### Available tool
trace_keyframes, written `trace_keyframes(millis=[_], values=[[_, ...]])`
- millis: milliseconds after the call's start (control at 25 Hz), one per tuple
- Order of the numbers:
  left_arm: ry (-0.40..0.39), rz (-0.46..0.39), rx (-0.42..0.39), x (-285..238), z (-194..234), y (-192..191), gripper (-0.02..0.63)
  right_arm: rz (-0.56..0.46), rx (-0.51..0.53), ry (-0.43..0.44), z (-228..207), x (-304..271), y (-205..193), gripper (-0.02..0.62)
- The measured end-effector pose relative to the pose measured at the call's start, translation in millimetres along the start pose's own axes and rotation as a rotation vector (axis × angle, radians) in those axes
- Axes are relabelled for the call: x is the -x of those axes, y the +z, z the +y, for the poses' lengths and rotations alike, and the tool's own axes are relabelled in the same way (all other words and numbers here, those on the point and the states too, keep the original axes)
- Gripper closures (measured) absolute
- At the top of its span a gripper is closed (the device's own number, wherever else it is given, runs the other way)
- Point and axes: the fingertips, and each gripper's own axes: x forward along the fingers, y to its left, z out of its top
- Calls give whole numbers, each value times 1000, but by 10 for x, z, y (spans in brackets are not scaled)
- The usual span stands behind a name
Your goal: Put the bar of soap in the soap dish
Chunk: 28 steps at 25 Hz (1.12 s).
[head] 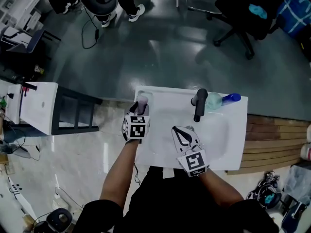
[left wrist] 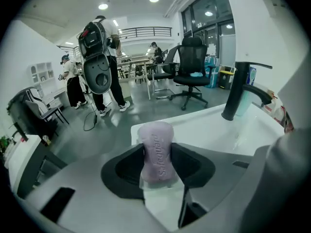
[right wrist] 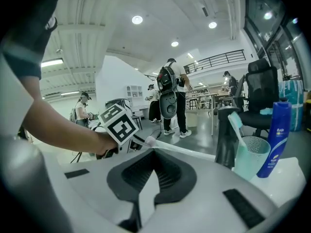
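A pale lilac bar of soap (left wrist: 156,152) stands upright between the jaws of my left gripper (left wrist: 158,171), which is shut on it. In the head view that gripper (head: 138,111) holds the soap (head: 142,100) over the back left corner of the white sink (head: 218,149), where the soap dish (head: 150,95) is; I cannot tell whether soap and dish touch. My right gripper (head: 184,137) hovers over the basin near its front, shut and empty (right wrist: 151,166). The right gripper view also catches the left gripper's marker cube (right wrist: 119,125) and the soap's tip (right wrist: 149,141).
A black faucet (head: 199,104) stands at the sink's back, with a teal cup (head: 213,101) holding a toothbrush and a blue bottle (head: 230,98) beside it. A black rack (head: 73,113) and a white table (head: 36,106) are to the left, an office chair (head: 243,13) beyond.
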Motion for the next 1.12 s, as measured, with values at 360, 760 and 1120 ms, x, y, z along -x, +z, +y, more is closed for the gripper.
trace_keyframes(millis=[360,760,1120], values=[[46,-2,17,-133,42,15,416,9,-14,-13,-51,86,-23,589],[37,-94,61,149,10,164,427,-17,-12,-18,-14,88,35,589],[28,-275,94,911,-143,441,472,-89,16,-37,7,146,296,589]])
